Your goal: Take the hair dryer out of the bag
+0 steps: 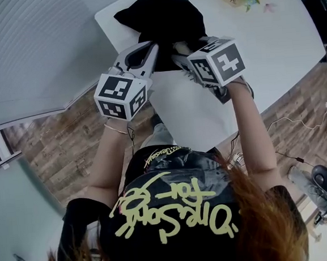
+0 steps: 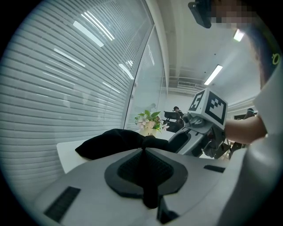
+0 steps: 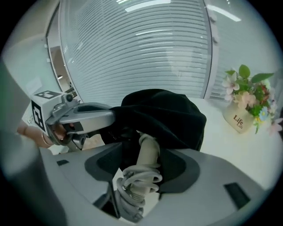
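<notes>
The left tongs [image 2: 143, 149] are closed on the black bag [image 2: 115, 141] at its edge. The right tongs [image 3: 146, 163] grip the hair dryer [image 3: 149, 148] by its pale handle, its head hidden inside the bag on the tabletop [image 3: 247, 154]. The head or coiled cord [image 3: 137, 183] could snag the fabric, dragging the bag along or slipping the handle free.
</notes>
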`<state>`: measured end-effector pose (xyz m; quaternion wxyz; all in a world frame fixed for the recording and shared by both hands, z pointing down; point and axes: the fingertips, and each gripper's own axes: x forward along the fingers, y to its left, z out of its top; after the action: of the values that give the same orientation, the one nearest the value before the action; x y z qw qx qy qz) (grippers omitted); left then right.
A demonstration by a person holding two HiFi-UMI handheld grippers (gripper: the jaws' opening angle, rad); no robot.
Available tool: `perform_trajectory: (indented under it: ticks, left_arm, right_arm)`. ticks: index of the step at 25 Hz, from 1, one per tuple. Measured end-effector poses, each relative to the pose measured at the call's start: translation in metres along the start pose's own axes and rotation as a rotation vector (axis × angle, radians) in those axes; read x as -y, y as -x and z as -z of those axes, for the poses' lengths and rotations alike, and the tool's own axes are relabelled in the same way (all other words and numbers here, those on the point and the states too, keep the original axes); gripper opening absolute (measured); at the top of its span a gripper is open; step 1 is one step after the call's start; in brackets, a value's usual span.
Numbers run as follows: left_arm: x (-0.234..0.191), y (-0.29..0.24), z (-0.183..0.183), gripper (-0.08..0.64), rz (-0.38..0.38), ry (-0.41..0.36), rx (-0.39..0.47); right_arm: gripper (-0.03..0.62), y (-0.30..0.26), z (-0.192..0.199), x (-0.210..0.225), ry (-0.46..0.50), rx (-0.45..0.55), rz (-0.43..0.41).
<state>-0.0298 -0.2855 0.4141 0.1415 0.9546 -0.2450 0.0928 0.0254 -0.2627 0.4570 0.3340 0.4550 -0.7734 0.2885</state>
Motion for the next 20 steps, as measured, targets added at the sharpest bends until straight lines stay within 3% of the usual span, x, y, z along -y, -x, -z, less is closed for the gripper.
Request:
perform_trajectory:
  ticks: [8,15,20]
  left_arm:
    - [0.002,-0.003,-0.003,0.011,0.014,0.001,0.005]
    - [0.003,-0.002,0.005,0.011,0.019,0.018,-0.005]
    - [0.000,-0.002,0.009,0.011,0.008,0.029,-0.001]
  right_arm:
    - [0.265,-0.016,0.002,0.010,0.032,-0.043,0.088]
    - [0.264,-0.043,0.013,0.006,0.014,-0.206,-0.029]
    - [0.259,-0.048,0.014,0.006,0.068,-0.254,0.020]
